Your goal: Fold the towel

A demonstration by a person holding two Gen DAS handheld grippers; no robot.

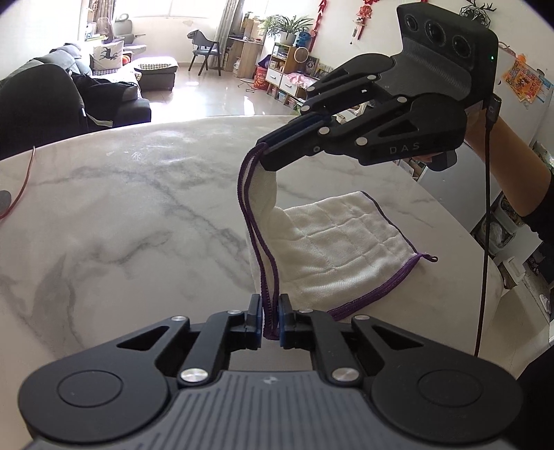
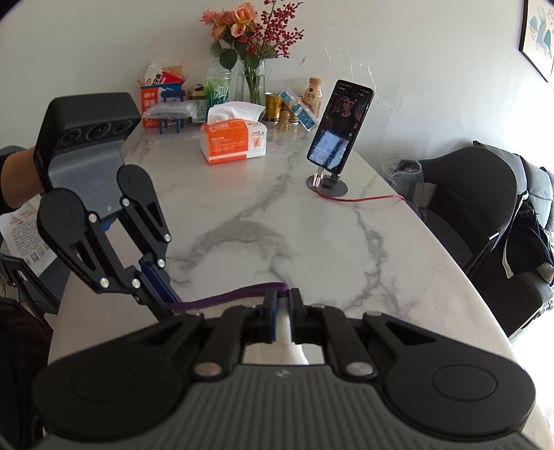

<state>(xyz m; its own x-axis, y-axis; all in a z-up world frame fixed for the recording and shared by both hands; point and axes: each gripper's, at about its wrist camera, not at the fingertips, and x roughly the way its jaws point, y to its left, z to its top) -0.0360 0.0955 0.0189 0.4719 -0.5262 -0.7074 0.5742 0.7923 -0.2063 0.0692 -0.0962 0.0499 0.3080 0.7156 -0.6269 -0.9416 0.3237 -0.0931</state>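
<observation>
Towel, white quilted cloth with purple stitched edging (image 1: pixel 332 249), lies partly on the white marble table (image 1: pixel 121 207), its near edge lifted. Left gripper (image 1: pixel 269 320) pinches the purple hem tight; right gripper (image 1: pixel 265 152) is likewise clamped on another raised corner, above the tabletop.

daylight from window (image 1: pixel 194 8) | tabletop (image 1: pixel 145 162) glare | fisheye-bent edges | sharp

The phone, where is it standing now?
In the right wrist view, the phone stands on a round stand on the marble table, right of the orange tissue box.
</observation>
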